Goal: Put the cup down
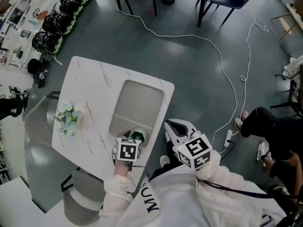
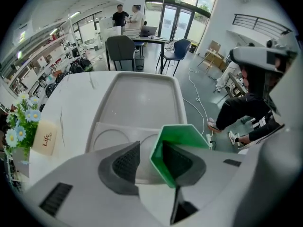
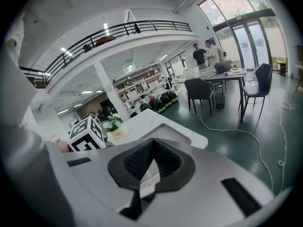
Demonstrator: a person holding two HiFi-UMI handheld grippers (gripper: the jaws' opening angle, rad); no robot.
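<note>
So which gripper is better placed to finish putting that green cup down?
Left. The left gripper has open jaws straddling the green cup wall at the tray. The right gripper is shut, empty and beside the table.

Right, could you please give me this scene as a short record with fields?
surface: white marble table with a grey tray on it
cup: green cup, at the tray's near end
left gripper: jaws apart, cup wall between them, one pad inside the cup, the other clear of it
right gripper: jaws together, nothing held, off the table's near edge
also on table: flowers and a small card, left of the tray
task status: cup not gripped; whether it rests on the tray is unclear
</note>
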